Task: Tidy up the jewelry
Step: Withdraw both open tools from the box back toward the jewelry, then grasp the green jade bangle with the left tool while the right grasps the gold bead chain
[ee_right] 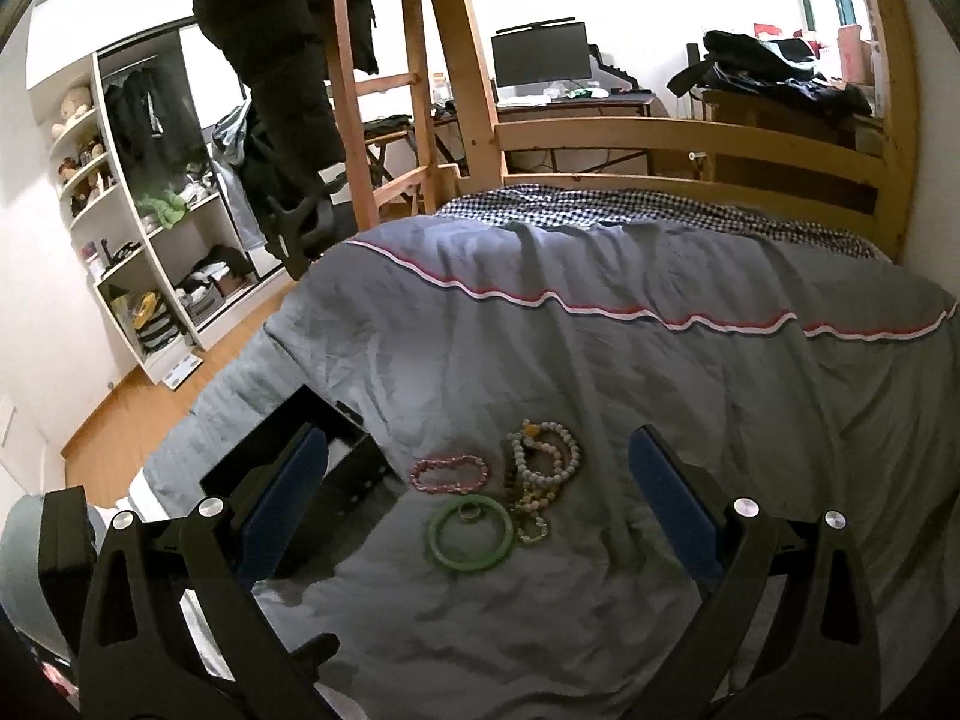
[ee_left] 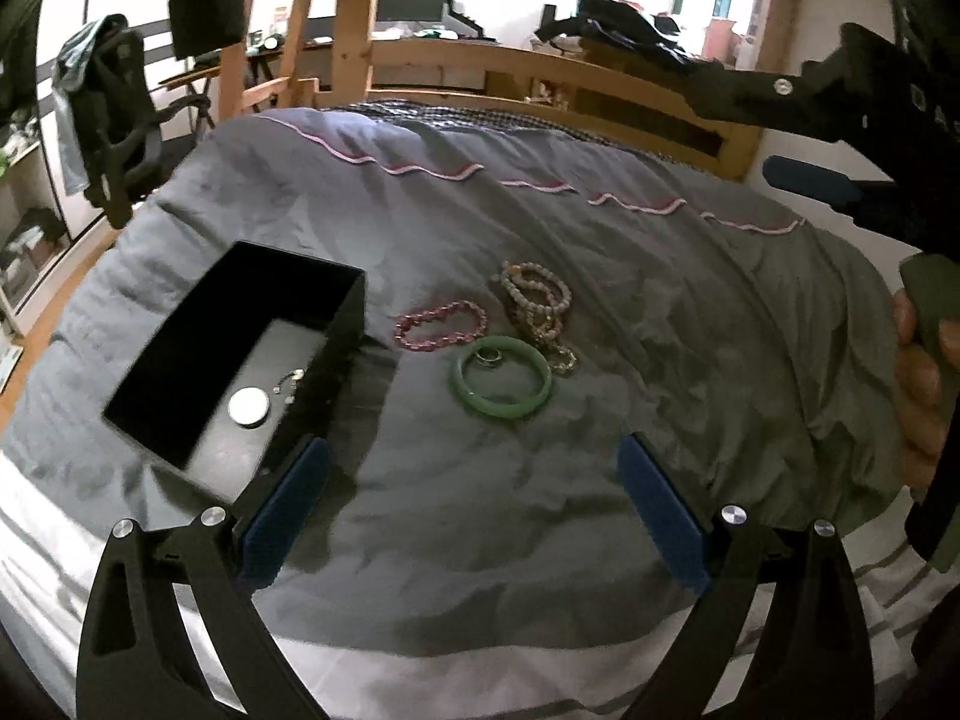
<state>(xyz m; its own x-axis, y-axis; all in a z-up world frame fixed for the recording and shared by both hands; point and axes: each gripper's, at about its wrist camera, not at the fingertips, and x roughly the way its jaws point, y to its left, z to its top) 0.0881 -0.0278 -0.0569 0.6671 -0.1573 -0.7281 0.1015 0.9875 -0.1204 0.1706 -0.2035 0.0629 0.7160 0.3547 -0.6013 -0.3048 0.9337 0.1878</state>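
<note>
Both my grippers hang over the bed (ee_left: 600, 252), fingers spread wide and holding nothing — left gripper (ee_left: 474, 510) low over the near part of the duvet, right gripper (ee_right: 477, 510) framing the little heap of jewelry. The heap sits mid-bed, well in from every edge, just beside the black box (ee_left: 180, 348), which lies toward the bed's left side with a round white piece and a few small bits already in it.

The green bangle (ee_left: 503, 377) looks rigid and glassy — slippery, I'd guess, and it could chip, so I'd pinch across its rim, one finger inside the hoop. A small ring (ee_left: 487, 356) lies inside it; tiny, easy to lose in the folds. The pink bead bracelet (ee_left: 440, 326) should be floppy and light; I'd take it mid-strand. The pale bead strands (ee_left: 537, 294) are tangled over a gold-toned chain (ee_left: 561, 358) — lifting one may drag the others. The soft duvet will give under my fingers.
</note>
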